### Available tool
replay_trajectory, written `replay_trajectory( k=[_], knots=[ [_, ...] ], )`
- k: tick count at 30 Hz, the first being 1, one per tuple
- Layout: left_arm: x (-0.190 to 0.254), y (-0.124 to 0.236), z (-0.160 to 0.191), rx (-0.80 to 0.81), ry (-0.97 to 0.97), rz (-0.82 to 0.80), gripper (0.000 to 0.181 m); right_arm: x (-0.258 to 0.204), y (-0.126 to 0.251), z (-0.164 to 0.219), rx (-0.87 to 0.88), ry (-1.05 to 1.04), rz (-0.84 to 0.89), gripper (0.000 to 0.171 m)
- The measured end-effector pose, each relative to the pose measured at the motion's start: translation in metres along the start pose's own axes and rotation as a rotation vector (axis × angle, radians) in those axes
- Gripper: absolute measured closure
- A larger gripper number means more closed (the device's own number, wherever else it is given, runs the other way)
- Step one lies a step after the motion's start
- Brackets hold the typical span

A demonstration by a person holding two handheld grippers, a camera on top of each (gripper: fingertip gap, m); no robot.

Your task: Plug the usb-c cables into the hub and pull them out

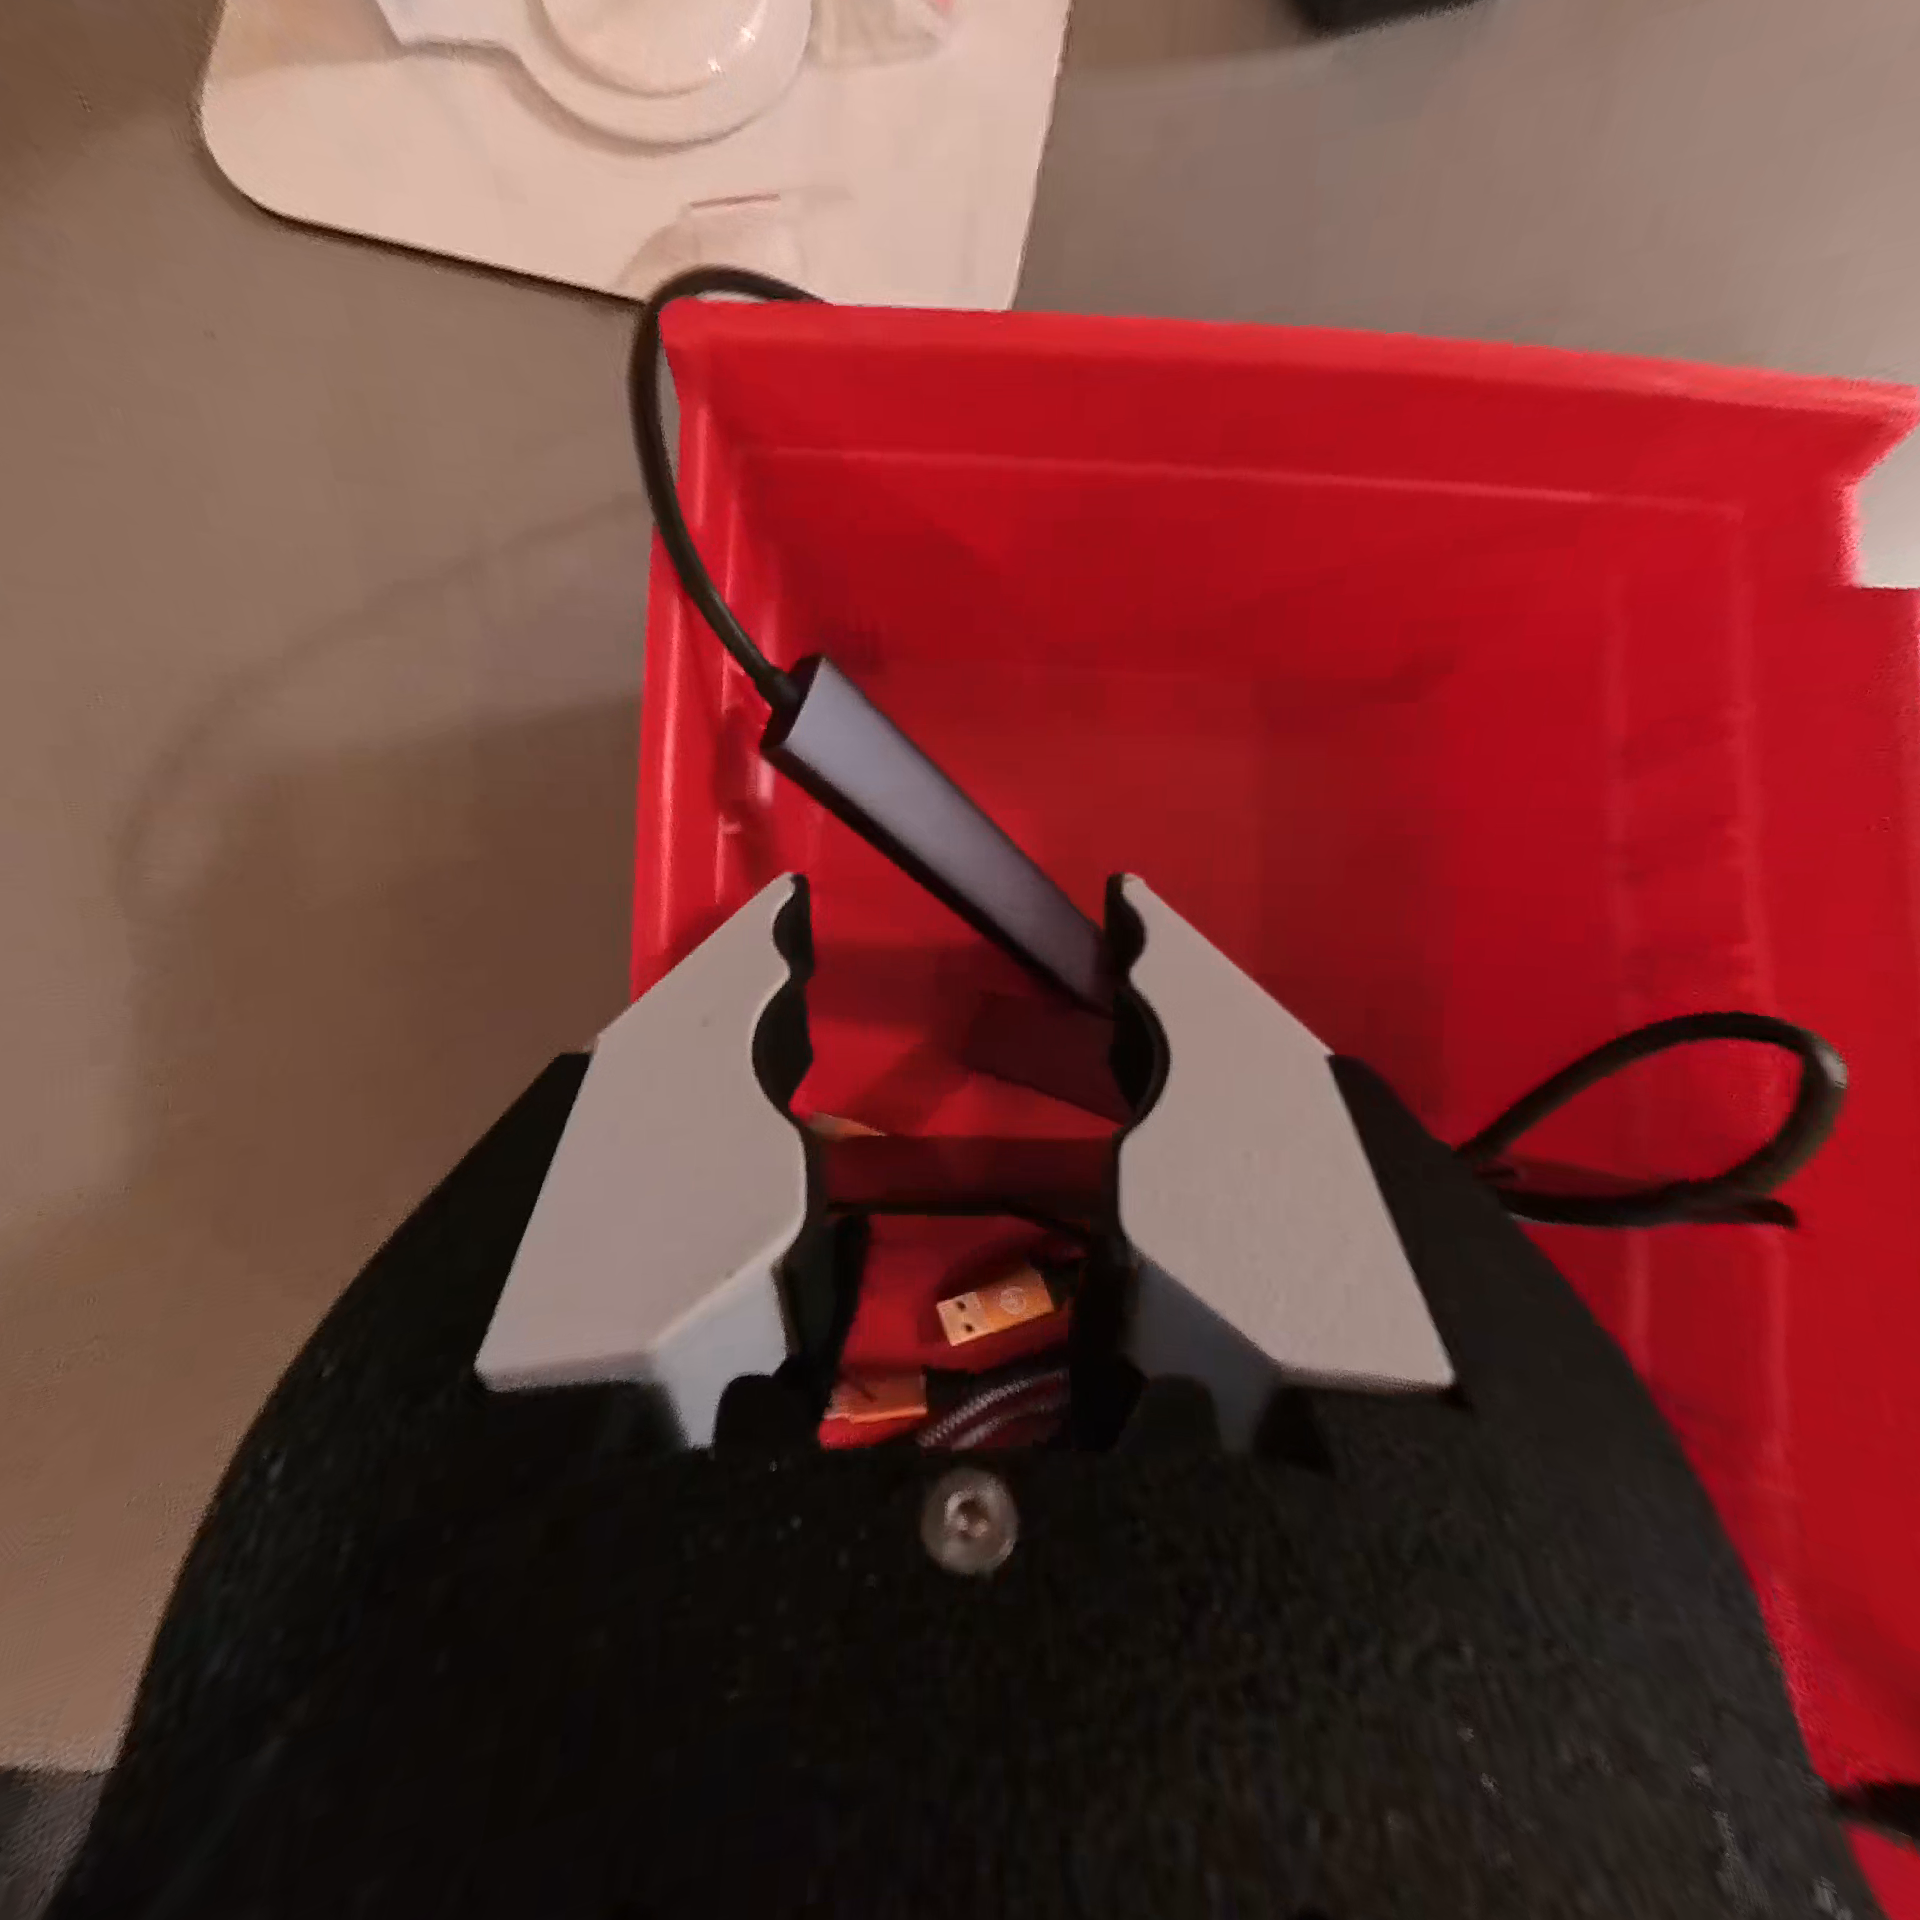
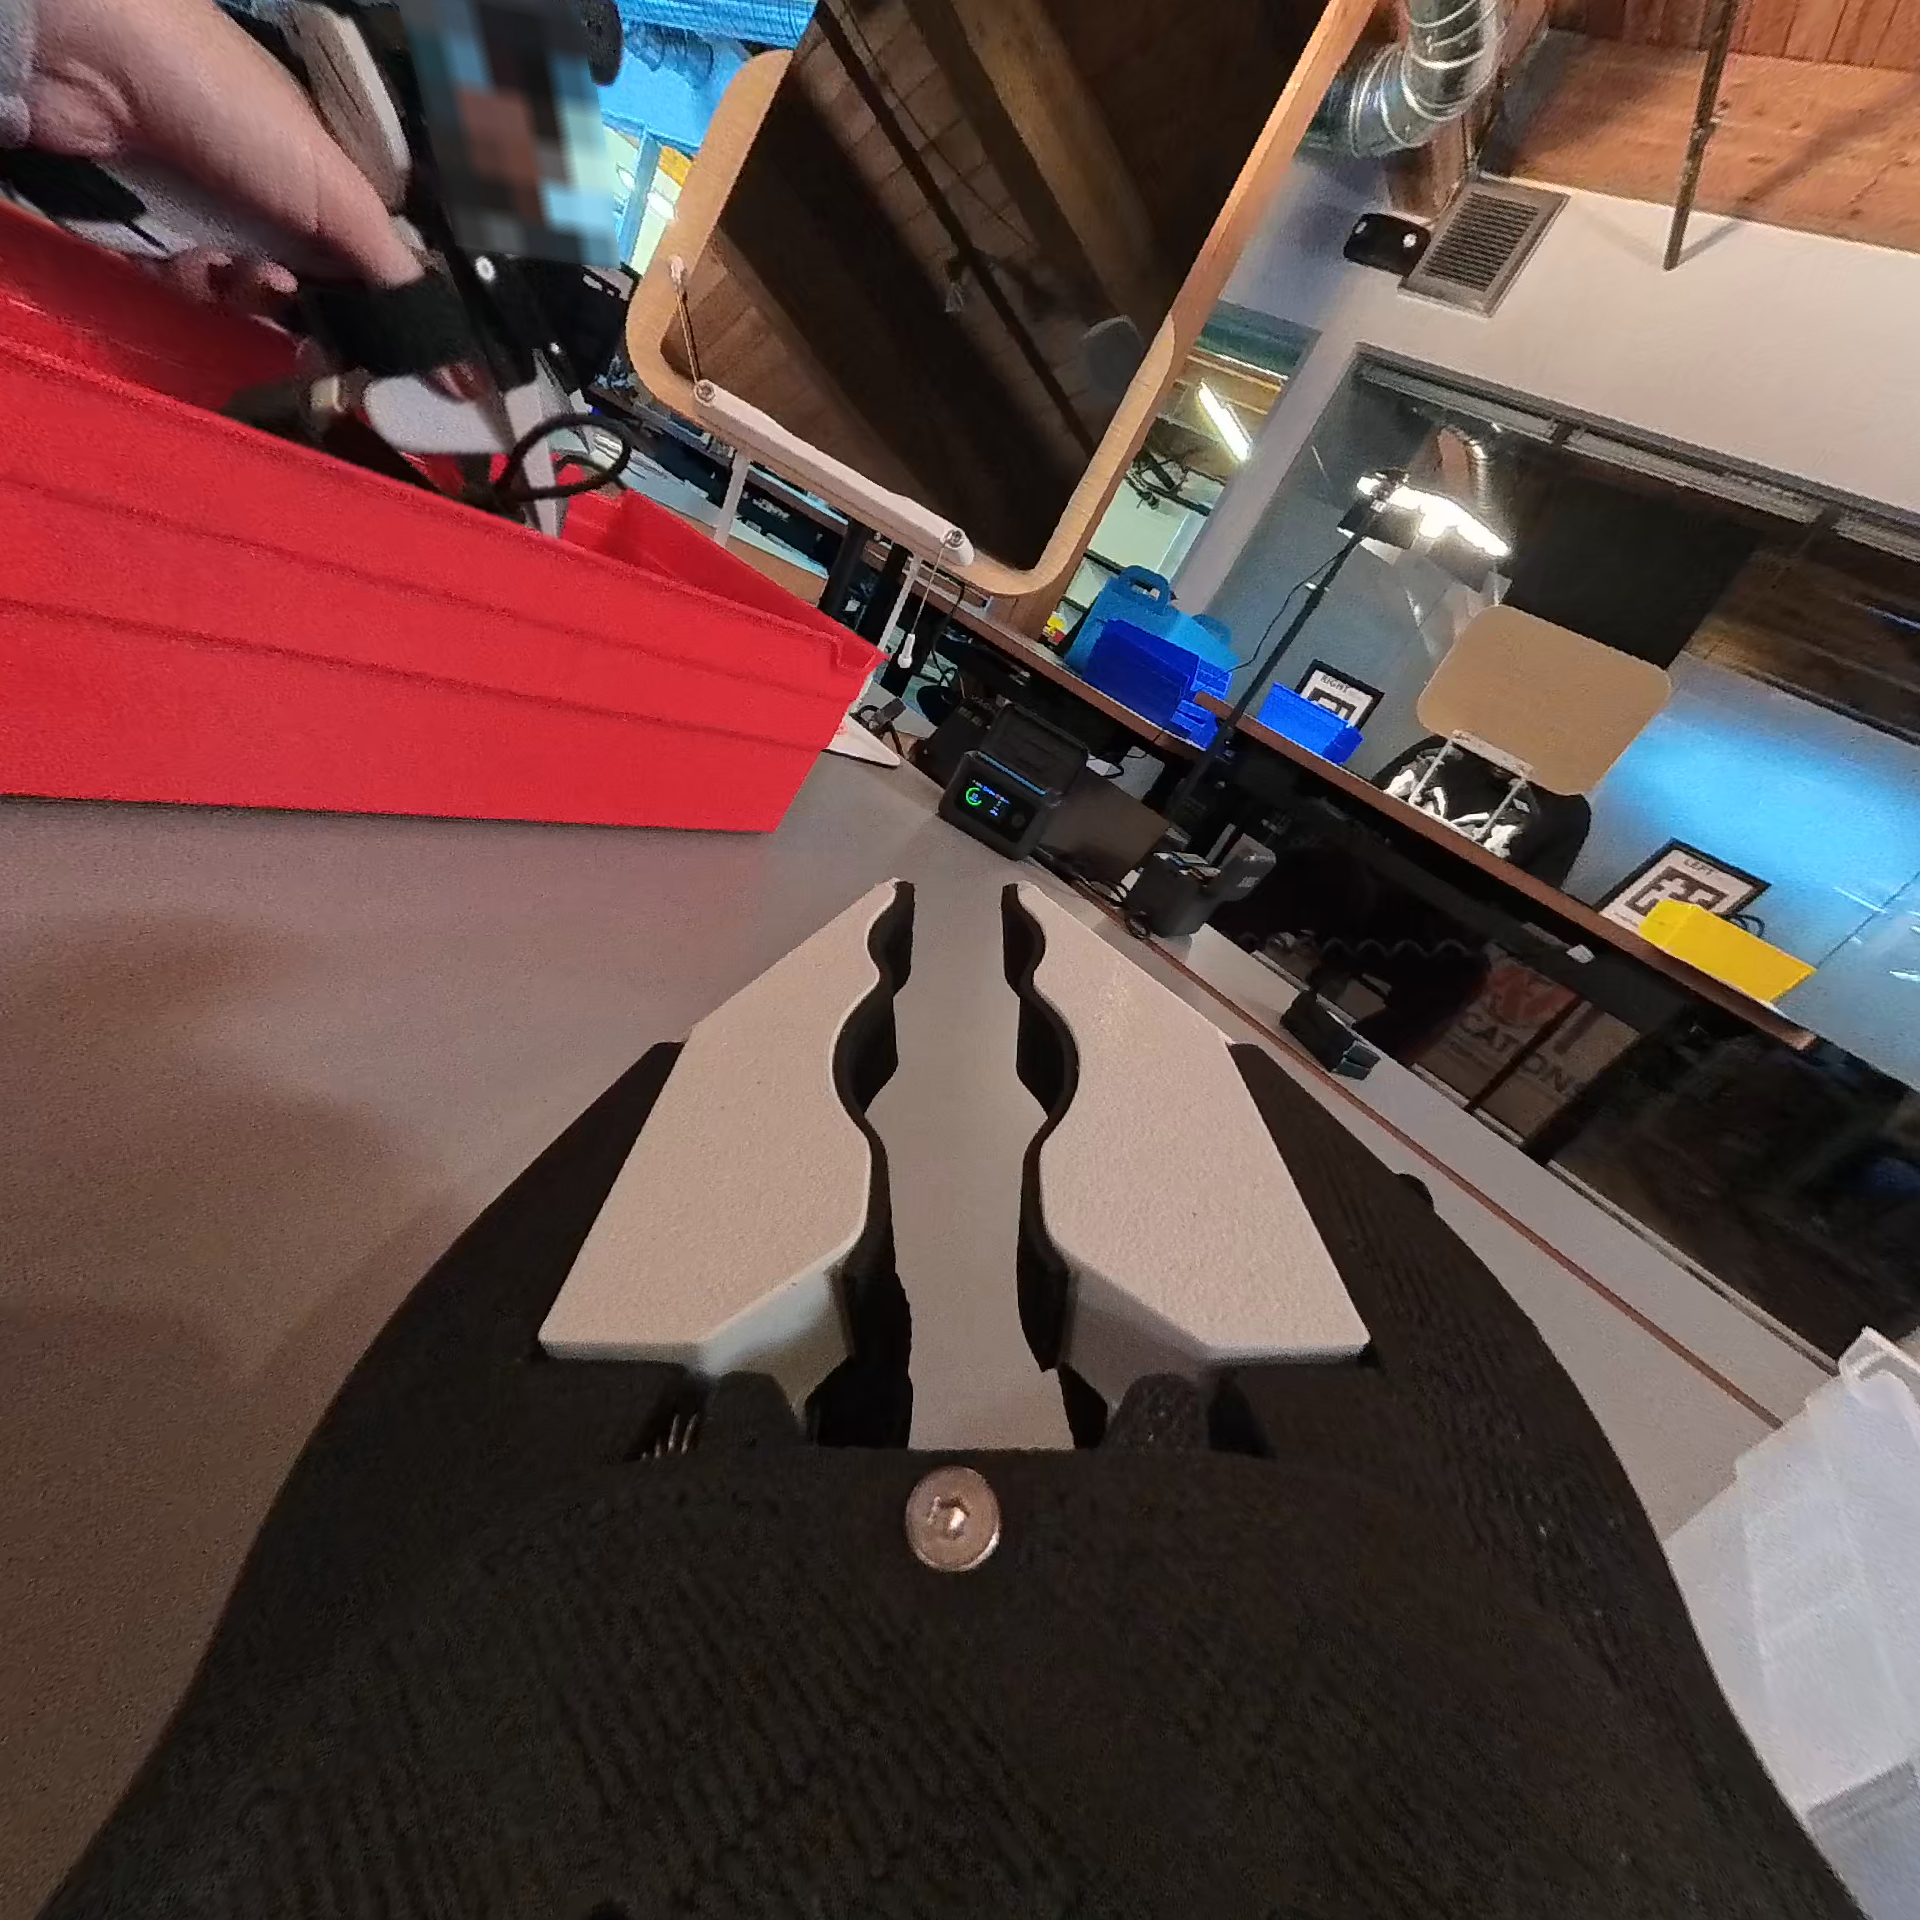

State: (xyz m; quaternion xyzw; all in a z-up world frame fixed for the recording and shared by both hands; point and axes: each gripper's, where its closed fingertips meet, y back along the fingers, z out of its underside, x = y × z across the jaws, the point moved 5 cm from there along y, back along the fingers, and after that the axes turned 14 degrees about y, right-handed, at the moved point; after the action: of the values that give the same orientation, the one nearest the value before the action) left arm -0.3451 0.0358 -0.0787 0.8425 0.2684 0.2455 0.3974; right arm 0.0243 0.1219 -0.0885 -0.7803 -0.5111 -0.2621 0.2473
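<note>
Inside the red plastic bin, which is sitting on the grey-brown desk, the slim grey metal hub is resting tilted, its near end lying against the inner face of the left gripper's right-hand finger while its far end is pointing toward the bin's far-left corner, where its thin black cord is arching up over the bin's rim. The left gripper's fingers are standing spread apart, with a clear gap beside the hub, so they are touching it on one side only and not clamping it. Lower in the bin, under the gripper, the orange-ended braided cables are lying in a loose heap, and a black cable loop is curling on the bin floor to the hub's right. The right gripper is hovering over bare desk outside the bin's near wall, fingers parted slightly and holding nothing. The likely trouble is a skewed grasp: closing on a hub lying diagonally could be twisting it or squeezing it out. The cord draped over the rim could be tugging the hub sideways during a lift. With the hub unsteadied, pushing a plug in could be shoving it along the bin instead of seating. The heaped cables could also be snagging each other.
</note>
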Motion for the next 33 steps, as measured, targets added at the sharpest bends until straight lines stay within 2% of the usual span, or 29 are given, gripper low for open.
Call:
replay_trajectory(
  k=[8, 10, 12, 15, 22, 28, 31, 33],
  knots=[
    [-0.001, -0.012, -0.016, 0.036, -0.03, -0.022, 0.145, -0.001, 0.0, 0.0, -0.003, 0.009, -0.003, 0.156],
    [-0.002, -0.013, -0.019, 0.053, -0.089, -0.06, 0.163, -0.001, 0.0, 0.0, -0.003, 0.009, -0.003, 0.156],
    [0.001, -0.013, -0.021, 0.08, -0.144, -0.057, 0.166, -0.001, 0.0, 0.0, -0.003, 0.007, -0.003, 0.156],
    [0.007, -0.002, -0.025, 0.175, -0.149, 0.023, 0.174, -0.001, 0.0, 0.0, -0.002, 0.004, -0.002, 0.156],
    [0.025, 0.045, -0.026, 0.411, -0.267, 0.107, 0.175, -0.001, 0.0, 0.0, -0.003, 0.01, -0.003, 0.156],
    [0.094, 0.122, -0.017, 0.679, -0.411, 0.29, 0.176, 0.002, 0.002, 0.0, -0.003, 0.003, 0.023, 0.156],
    [0.142, 0.146, 0.003, 0.725, -0.523, 0.381, 0.175, 0.013, 0.006, 0.0, 0.003, 0.001, 0.095, 0.157],
    [0.174, 0.149, 0.02, 0.717, -0.609, 0.418, 0.176, 0.019, 0.01, 0.0, 0.002, 0.003, 0.142, 0.157]
  ],
)
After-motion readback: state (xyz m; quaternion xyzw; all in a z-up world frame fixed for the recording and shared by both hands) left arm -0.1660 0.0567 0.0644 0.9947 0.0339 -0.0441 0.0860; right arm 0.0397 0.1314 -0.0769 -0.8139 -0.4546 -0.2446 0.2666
